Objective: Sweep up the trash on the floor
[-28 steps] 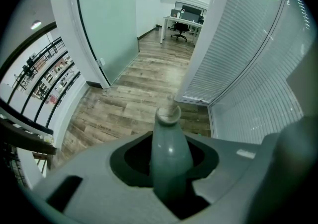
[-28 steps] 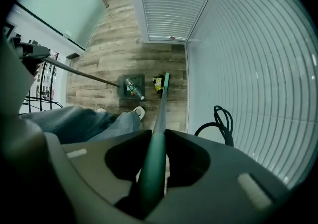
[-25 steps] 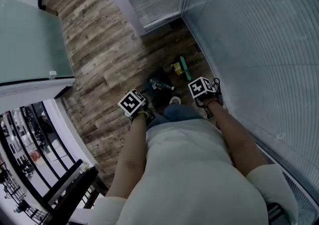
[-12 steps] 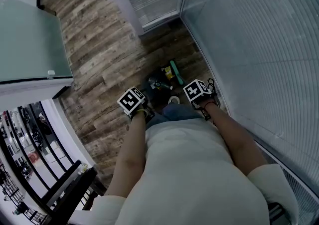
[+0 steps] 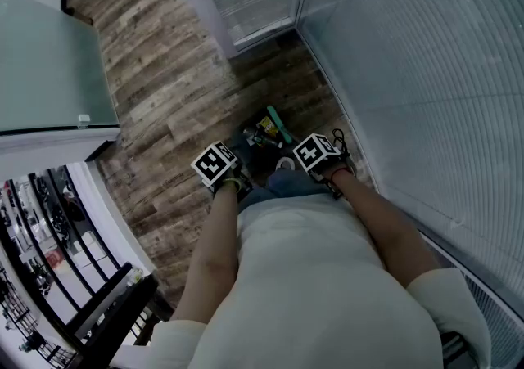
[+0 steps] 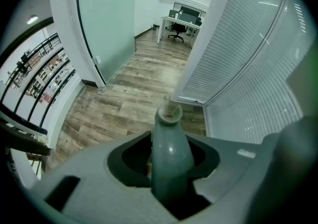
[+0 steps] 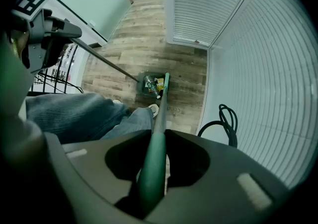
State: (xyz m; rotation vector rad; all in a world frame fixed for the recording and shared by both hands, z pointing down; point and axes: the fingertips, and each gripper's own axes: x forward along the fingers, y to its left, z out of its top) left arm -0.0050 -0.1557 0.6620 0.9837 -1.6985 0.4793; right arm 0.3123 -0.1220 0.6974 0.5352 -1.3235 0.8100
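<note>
- The left tool (image 6: 169, 168) is pressed onto the grey dustpan handle (image 6: 169, 133), which is seen standing between its jaws.
- The right tool (image 7: 151, 173) is clamped around the shaft of the green broom (image 7: 160, 113).
- The dustpan (image 7: 145, 80) is set on the wooden floor (image 7: 134, 44), near the corner formed by the glass walls (image 7: 258, 69).
- The trash (image 7: 152, 87) is seen inside the dustpan, with the broom head placed just beside it.
- A black cable (image 7: 226, 118) is looped against the right wall.
</note>
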